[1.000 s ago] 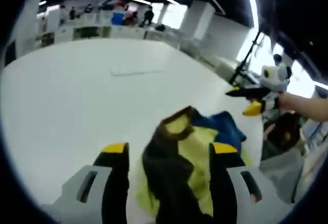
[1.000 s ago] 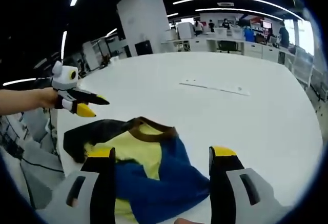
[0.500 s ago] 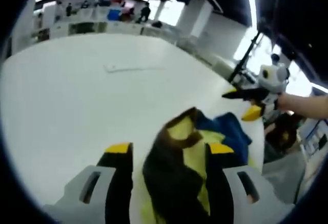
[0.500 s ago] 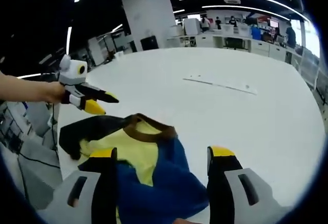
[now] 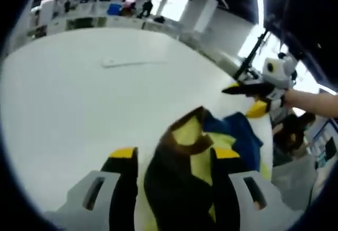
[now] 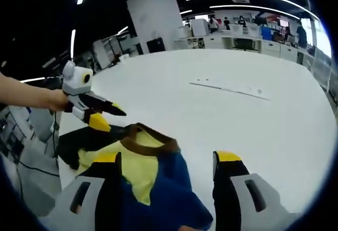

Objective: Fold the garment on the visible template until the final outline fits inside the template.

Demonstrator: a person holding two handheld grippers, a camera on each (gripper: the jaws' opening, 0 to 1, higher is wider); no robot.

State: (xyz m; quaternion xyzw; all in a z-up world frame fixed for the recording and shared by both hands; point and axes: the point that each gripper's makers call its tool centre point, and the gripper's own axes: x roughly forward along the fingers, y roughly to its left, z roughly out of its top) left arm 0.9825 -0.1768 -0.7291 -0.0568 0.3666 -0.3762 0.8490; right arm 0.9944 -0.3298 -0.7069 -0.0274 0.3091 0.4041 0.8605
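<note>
In the left gripper view, the garment (image 5: 203, 151), a bunched piece of yellow, blue and dark brown cloth, lies near one edge of the white table (image 5: 79, 99) and runs down between the two jaws of the left gripper (image 5: 171, 154). The jaws stand wide apart with cloth heaped between them, and whether they touch or pinch it cannot be told. A thin pale strip (image 5: 129, 62) lies well apart on the far side of the table; no template outline can be made out under the cloth. The step in hand looks like taking hold of the garment to spread it, and doing that well would mean catching a single edge or corner, not the whole heap, and drawing it flat before any fold. In the right gripper view, the right gripper (image 6: 169, 159) likewise has its jaws well apart, the blue and yellow cloth lying between and under them, with no clamp to be seen. The left gripper shows here too, at the left, held in a hand (image 6: 53, 100), its yellow-tipped jaws parted just above the dark edge of the garment.
</note>
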